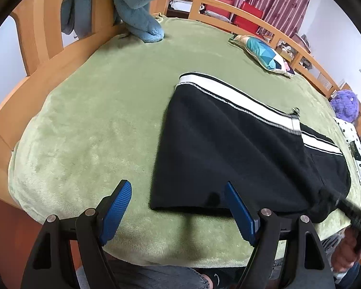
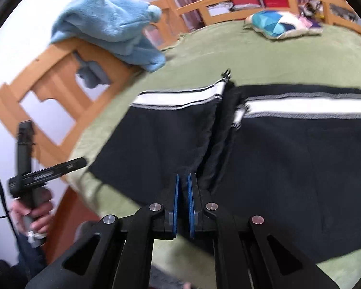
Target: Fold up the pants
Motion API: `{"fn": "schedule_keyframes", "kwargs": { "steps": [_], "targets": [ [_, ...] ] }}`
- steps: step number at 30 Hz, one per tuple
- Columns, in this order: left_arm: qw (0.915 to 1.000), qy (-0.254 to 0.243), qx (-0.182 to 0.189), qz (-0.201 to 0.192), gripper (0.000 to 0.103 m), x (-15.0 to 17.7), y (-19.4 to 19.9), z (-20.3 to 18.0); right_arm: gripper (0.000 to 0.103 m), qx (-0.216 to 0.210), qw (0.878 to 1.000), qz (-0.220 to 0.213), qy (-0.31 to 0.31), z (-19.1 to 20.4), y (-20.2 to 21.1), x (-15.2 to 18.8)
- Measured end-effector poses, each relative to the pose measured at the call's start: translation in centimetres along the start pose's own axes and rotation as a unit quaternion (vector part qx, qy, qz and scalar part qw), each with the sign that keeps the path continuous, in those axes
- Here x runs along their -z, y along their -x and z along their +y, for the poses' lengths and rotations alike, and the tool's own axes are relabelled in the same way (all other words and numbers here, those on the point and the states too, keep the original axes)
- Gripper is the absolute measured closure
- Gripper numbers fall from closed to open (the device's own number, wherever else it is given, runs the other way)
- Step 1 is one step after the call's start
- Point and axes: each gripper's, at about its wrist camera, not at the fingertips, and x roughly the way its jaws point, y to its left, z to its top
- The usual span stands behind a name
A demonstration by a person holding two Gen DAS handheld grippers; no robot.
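Note:
Black pants (image 1: 231, 154) with a white side stripe lie on the green blanket (image 1: 96, 120), folded over so one part lies on top of another. My left gripper (image 1: 178, 192) is open and empty, just above the near left corner of the pants. My right gripper (image 2: 183, 178) is shut on a black fold of the pants (image 2: 288, 168) at their near edge, where the upper layer meets the lower one. The right gripper also shows at the right edge of the left wrist view (image 1: 348, 209), blurred.
A blue plush toy (image 1: 142, 12) hangs on the wooden bed frame (image 1: 36, 36) at the far left. A patterned pillow (image 1: 264, 53) lies at the far side. A purple plush toy (image 1: 345, 104) and a dotted white cloth (image 1: 353, 144) are at the right.

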Motion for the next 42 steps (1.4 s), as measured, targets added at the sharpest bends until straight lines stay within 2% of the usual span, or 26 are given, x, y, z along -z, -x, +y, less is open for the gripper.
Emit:
{"fn": "schedule_keyframes", "kwargs": {
  "steps": [1,3,4,6,8,9,10,12,16,17,18,19,21,24,26,27,29,32,34,36,38,41,42],
  "targets": [
    [1.0000,0.003,0.003,0.001,0.025,0.0,-0.1,0.1,0.096,-0.003,1.000,0.020,0.007,0.5,-0.6,0.6],
    [0.9999,0.009,0.009,0.005,0.025,-0.3,-0.6,0.2,0.096,0.022,0.998,0.042,0.035,1.2,-1.7,1.5],
    [0.9998,0.011,0.011,0.007,0.025,-0.4,-0.8,0.1,0.094,0.032,0.998,0.039,0.048,1.4,-1.7,1.8],
    [0.9998,0.010,0.014,0.008,0.025,-0.3,-1.0,0.0,0.088,0.025,0.998,0.028,0.057,1.5,-1.1,1.4],
    [0.9998,0.008,0.015,0.008,0.025,-0.3,-1.2,-0.1,0.075,0.016,0.998,0.008,0.061,1.2,-0.1,0.2],
    [0.9998,0.009,0.015,0.008,0.025,-0.3,-1.4,-0.1,0.064,0.016,0.998,-0.006,0.062,1.1,0.4,-0.4],
    [0.9998,0.010,0.016,0.008,0.025,-0.3,-1.5,-0.1,0.059,0.021,0.998,-0.022,0.062,0.7,0.8,-1.2],
    [0.9996,0.018,0.023,0.005,0.025,-0.5,-1.9,0.1,0.059,0.033,0.997,-0.031,0.056,0.0,0.4,-2.8],
    [0.9990,0.032,0.031,-0.003,0.025,-0.4,-2.6,0.8,0.061,0.057,0.998,-0.021,0.014,-2.4,-3.2,-5.8],
    [0.9988,0.035,0.034,-0.004,0.025,-0.2,-2.8,1.0,0.065,0.061,0.998,-0.015,0.003,-3.1,-4.4,-6.3],
    [0.9983,0.040,0.041,-0.004,0.025,0.0,-3.1,1.2,0.081,0.069,0.998,-0.002,-0.007,-3.7,-5.9,-6.7],
    [0.9977,0.045,0.051,-0.004,0.026,0.2,-3.4,1.5,0.090,0.080,0.997,0.017,-0.016,-4.4,-7.5,-6.9],
    [0.9953,0.059,0.077,0.000,0.026,0.7,-4.1,1.9,0.090,0.109,0.993,0.029,-0.033,-5.6,-8.9,-7.2],
    [0.9929,0.072,0.095,-0.002,0.026,1.2,-4.7,2.0,0.090,0.088,0.992,0.005,-0.087,-7.1,-8.1,-7.2],
    [0.9911,0.076,0.109,-0.002,0.025,1.4,-5.1,1.9,0.087,0.093,0.993,0.008,-0.071,-6.7,-7.7,-7.1],
    [0.9908,0.076,0.112,-0.001,0.025,1.4,-5.4,1.8,0.082,0.097,0.993,0.010,-0.060,-6.4,-7.4,-7.0],
    [0.9901,0.081,0.115,0.001,0.024,1.3,-5.9,1.8,0.081,0.099,0.994,0.011,-0.036,-5.7,-6.5,-6.7],
    [0.9895,0.087,0.115,-0.001,0.023,1.3,-6.4,1.6,0.079,0.076,0.997,0.002,-0.021,-5.1,-4.4,-5.8],
    [0.9899,0.089,0.111,-0.002,0.024,1.3,-6.6,1.5,0.072,0.064,0.998,-0.003,-0.015,-4.8,-3.5,-5.3],
    [0.9898,0.095,0.106,-0.007,0.025,1.5,-6.5,1.3,0.071,0.068,0.998,-0.004,-0.006,-4.6,-2.7,-4.8],
    [0.9906,0.100,0.093,-0.012,0.029,1.6,-6.4,1.1,0.070,0.097,0.995,-0.007,-0.004,-4.8,-2.2,-4.3],
    [0.9940,0.089,0.063,-0.005,0.053,1.2,-6.1,0.7,0.071,0.128,0.991,-0.020,-0.024,-6.2,-0.5,-4.1],
    [0.9937,0.092,0.063,-0.005,0.066,0.8,-5.8,0.7,0.070,0.134,0.990,-0.026,-0.034,-6.6,0.1,-4.1]
  ]
}}
